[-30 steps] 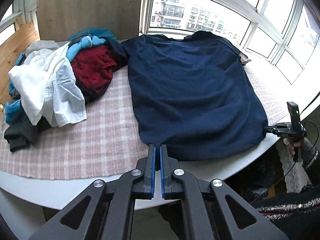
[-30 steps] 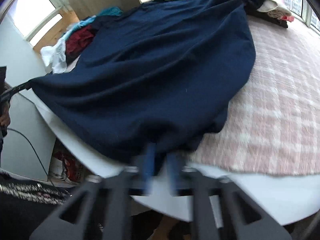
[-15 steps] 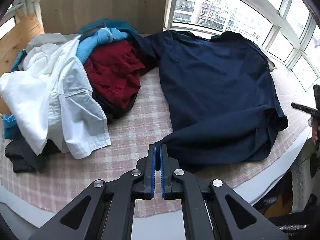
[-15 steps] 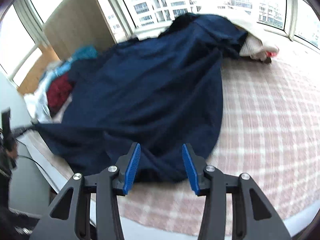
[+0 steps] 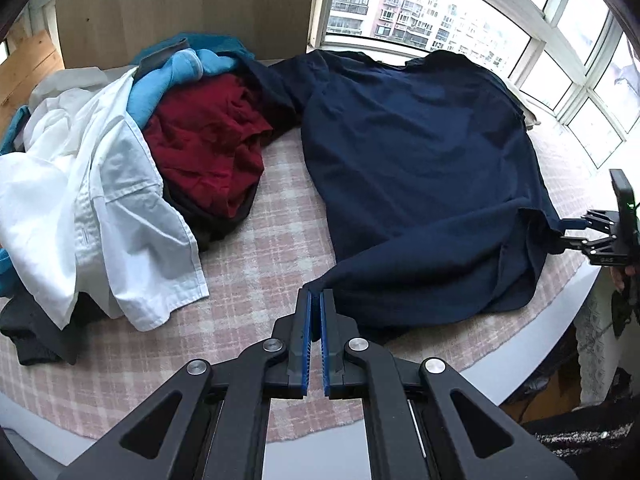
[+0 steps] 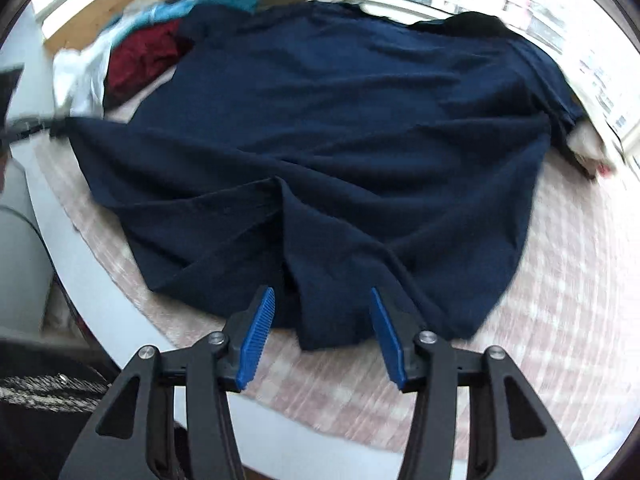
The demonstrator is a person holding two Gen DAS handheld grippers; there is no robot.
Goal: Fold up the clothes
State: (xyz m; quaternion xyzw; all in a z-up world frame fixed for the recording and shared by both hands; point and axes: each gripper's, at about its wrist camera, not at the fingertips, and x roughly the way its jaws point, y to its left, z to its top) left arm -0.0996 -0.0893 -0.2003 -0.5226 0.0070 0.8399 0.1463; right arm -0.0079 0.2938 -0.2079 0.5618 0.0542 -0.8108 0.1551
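Observation:
A navy blue shirt (image 5: 420,168) lies spread on the pink checked tablecloth (image 5: 276,236), its collar toward the windows. My left gripper (image 5: 316,294) is shut on the shirt's near left hem corner, which is drawn to a point at the fingertips. In the right wrist view the navy blue shirt (image 6: 340,120) fills the middle, its hem rumpled in loose folds. My right gripper (image 6: 322,300) stands open just above that hem, with nothing pinched between its blue pads (image 6: 260,324). From the left wrist view, the right gripper (image 5: 568,234) sits open at the shirt's right hem corner.
A heap of clothes sits left of the shirt: a white shirt (image 5: 104,200), a red garment (image 5: 208,148), light blue pieces (image 5: 176,76) and dark items. The round white table's edge (image 5: 552,344) curves close by. A pale cloth (image 6: 588,144) lies past the shirt's far right.
My right gripper has opened and let go of the hem, which now lies on the table. My left gripper has carried its hem corner inward over the tablecloth, still shut on it.

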